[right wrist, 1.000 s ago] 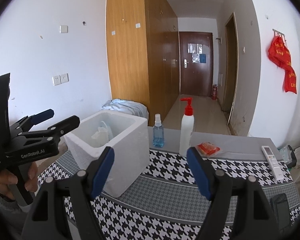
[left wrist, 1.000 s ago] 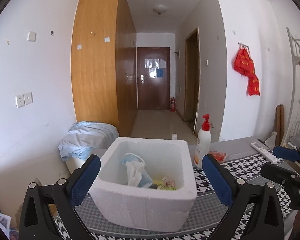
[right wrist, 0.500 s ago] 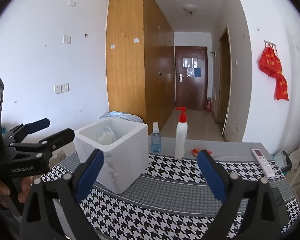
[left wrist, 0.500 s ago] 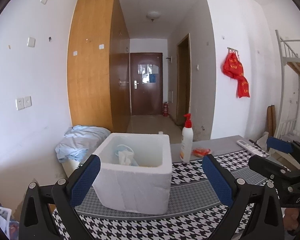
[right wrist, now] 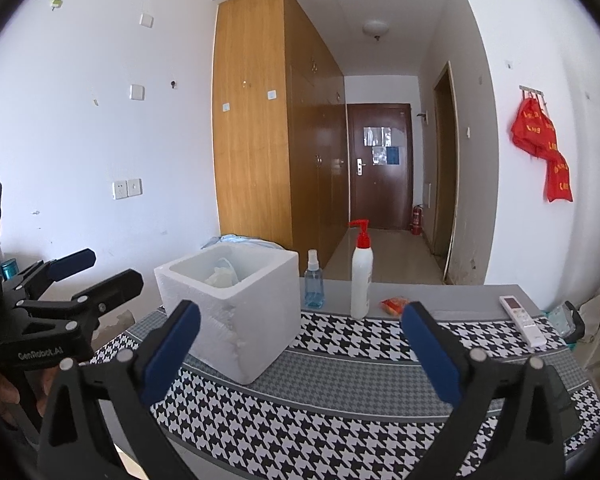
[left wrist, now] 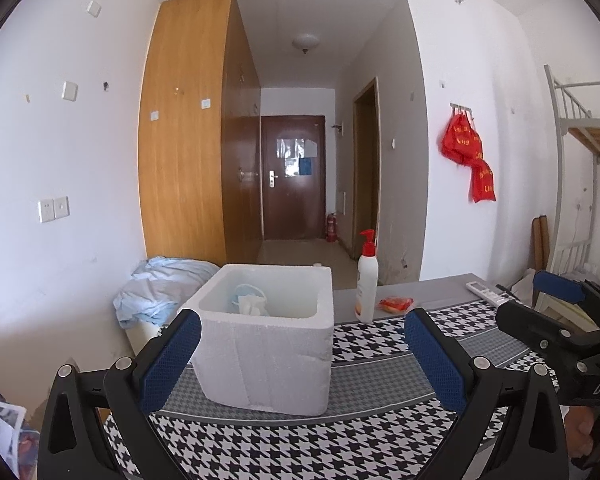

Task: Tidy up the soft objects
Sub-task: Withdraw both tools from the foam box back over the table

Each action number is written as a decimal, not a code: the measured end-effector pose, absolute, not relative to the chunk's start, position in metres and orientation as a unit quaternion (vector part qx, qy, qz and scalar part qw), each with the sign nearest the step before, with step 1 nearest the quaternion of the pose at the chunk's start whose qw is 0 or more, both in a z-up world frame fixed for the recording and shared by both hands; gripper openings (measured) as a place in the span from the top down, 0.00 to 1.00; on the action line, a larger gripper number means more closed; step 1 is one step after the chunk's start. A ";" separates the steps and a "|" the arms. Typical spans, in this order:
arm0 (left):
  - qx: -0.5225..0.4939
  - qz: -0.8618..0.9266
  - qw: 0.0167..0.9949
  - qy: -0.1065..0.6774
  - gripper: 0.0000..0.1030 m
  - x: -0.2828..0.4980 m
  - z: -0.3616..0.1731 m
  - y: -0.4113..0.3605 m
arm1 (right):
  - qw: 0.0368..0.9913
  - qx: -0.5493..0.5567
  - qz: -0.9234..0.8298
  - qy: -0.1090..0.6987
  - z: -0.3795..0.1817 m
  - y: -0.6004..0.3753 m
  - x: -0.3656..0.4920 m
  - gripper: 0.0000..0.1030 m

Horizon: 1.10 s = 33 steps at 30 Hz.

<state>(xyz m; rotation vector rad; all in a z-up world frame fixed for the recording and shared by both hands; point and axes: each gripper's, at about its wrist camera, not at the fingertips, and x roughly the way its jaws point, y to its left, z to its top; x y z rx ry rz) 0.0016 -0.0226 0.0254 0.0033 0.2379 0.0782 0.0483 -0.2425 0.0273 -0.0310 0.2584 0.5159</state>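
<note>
A white foam box (left wrist: 268, 344) stands on the houndstooth tablecloth (left wrist: 340, 440), just beyond my left gripper (left wrist: 298, 332), which is open and holds nothing. Inside the box lie a blue mask and white soft items (left wrist: 252, 302); the rest of its inside is hidden by the wall. My right gripper (right wrist: 300, 320) is to the right of the box (right wrist: 236, 320), level with it, its jaws opening with nothing between them. A small orange-red packet (right wrist: 394, 306) lies at the back of the table.
A red-topped pump bottle (right wrist: 360, 276) and a blue spray bottle (right wrist: 314, 280) stand behind the box. A white remote (right wrist: 524, 320) lies at the far right. A heap of pale blue cloth (left wrist: 160, 288) sits beyond the table's left end.
Both grippers have drawn back from the foam box, which now looks smaller and farther off. The right gripper's jaws have spread wider.
</note>
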 end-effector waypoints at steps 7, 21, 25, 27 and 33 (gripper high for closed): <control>0.010 0.036 0.993 0.112 0.01 -0.009 0.015 -0.027 | 0.960 -0.004 0.246 0.132 0.017 -0.245 0.041 0.01; -0.002 0.038 0.993 0.107 0.01 -0.021 -0.013 -0.024 | 0.962 -0.005 0.239 0.132 -0.010 -0.246 0.034 0.01; 0.000 0.042 0.993 0.108 0.01 -0.024 -0.018 -0.023 | 0.960 -0.007 0.247 0.132 -0.015 -0.244 0.034 0.01; -0.003 0.044 0.993 0.110 0.01 -0.024 -0.021 -0.022 | 0.959 -0.008 0.250 0.130 -0.018 -0.242 0.032 0.01; -0.003 0.049 0.993 0.110 0.01 -0.027 -0.030 -0.020 | 0.959 -0.020 0.252 0.128 -0.025 -0.235 0.029 0.01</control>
